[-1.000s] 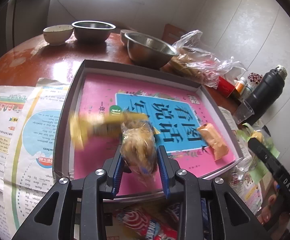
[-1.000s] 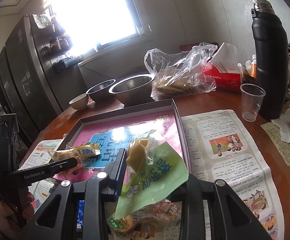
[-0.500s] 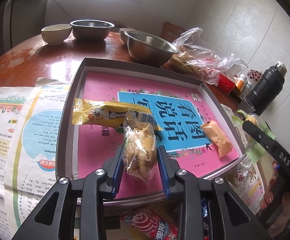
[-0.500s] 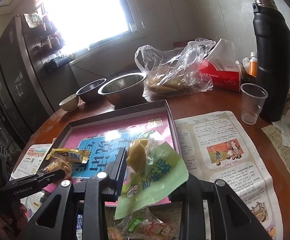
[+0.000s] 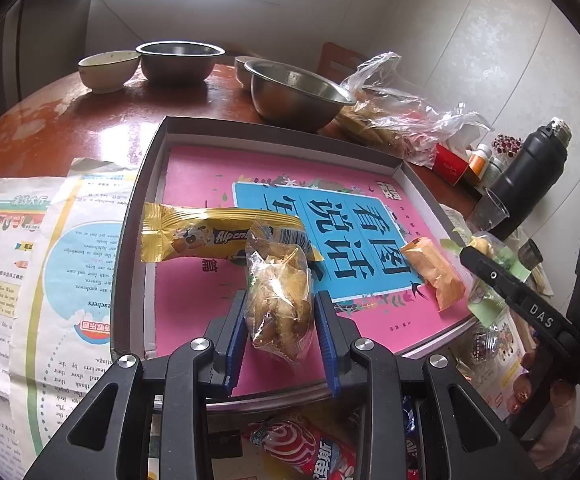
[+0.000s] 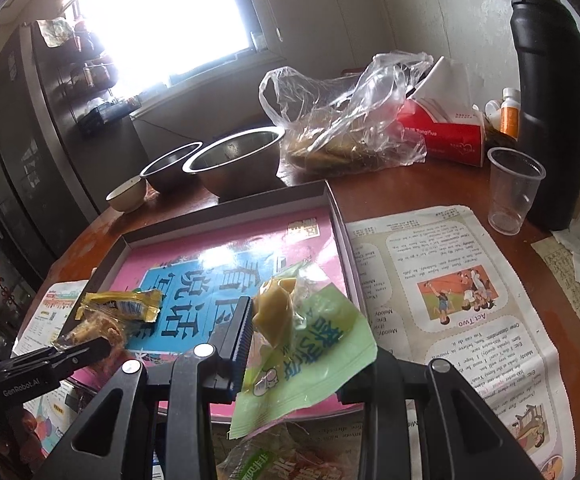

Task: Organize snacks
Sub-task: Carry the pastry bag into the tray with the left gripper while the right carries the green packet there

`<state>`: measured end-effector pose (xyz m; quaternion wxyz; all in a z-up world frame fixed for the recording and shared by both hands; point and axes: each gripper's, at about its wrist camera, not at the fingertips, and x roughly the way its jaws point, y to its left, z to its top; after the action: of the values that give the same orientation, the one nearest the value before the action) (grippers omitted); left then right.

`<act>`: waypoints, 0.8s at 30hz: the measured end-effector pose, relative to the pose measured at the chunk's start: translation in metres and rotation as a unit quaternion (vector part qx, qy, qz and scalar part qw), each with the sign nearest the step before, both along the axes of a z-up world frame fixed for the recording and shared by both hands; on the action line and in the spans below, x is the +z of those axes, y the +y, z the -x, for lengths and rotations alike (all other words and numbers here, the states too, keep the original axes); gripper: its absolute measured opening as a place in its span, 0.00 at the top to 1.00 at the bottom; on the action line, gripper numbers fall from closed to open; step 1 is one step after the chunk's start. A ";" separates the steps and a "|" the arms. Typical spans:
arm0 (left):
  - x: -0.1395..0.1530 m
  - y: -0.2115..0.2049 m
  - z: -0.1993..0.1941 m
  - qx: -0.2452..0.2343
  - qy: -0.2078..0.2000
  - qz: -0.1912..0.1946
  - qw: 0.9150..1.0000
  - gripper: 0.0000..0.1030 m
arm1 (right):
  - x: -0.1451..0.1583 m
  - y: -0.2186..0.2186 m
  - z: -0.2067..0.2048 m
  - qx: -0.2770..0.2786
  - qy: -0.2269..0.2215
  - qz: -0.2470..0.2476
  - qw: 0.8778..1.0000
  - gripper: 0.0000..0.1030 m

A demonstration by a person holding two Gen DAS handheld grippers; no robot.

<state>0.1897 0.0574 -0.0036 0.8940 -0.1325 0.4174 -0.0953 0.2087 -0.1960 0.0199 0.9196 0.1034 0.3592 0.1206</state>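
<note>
Now | left tool (image 5: 281,312) grips clear biscuit packet (image 5: 279,292) | right tool (image 6: 294,336) grips green pouch (image 6: 310,364)

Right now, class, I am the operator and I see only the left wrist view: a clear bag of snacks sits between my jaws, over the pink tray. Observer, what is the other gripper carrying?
Observer: The right gripper is shut on a green packet with a pale yellow lump at its top.
Operator: Is it at the tray yet?
Observer: In the right wrist view the packet hangs at the tray's near edge, towards its right-hand corner.
Operator: What lies to the right of the tray?
Observer: A newspaper page lies flat beside it, with a cartoon picture on it.
</note>
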 end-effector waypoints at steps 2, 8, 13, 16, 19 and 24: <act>0.000 0.000 0.000 0.000 0.000 0.000 1.000 0.68 | -0.003 -0.001 -0.001 -0.001 0.003 0.004 1.000 0.68; 0.000 0.000 0.000 -0.001 0.000 0.000 1.000 0.68 | -0.009 -0.003 0.000 -0.007 0.007 0.014 1.000 0.68; 0.001 -0.001 0.000 -0.004 0.000 -0.001 1.000 0.68 | -0.012 0.003 -0.002 -0.006 0.011 0.030 0.999 0.68; 0.000 -0.001 0.000 -0.004 0.000 -0.002 1.000 0.68 | -0.012 0.006 -0.002 -0.006 0.010 0.039 0.999 0.67; 0.001 0.000 0.000 -0.003 0.001 -0.002 1.000 0.67 | -0.010 0.007 0.000 -0.006 0.006 0.040 0.999 0.67; 0.001 0.000 0.000 -0.004 0.000 -0.002 1.000 0.67 | -0.006 0.002 0.003 -0.011 0.002 0.034 0.999 0.66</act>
<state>0.1895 0.0571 -0.0027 0.8938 -0.1289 0.4184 -0.0976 0.2055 -0.1940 0.0143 0.9232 0.0766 0.3636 0.0983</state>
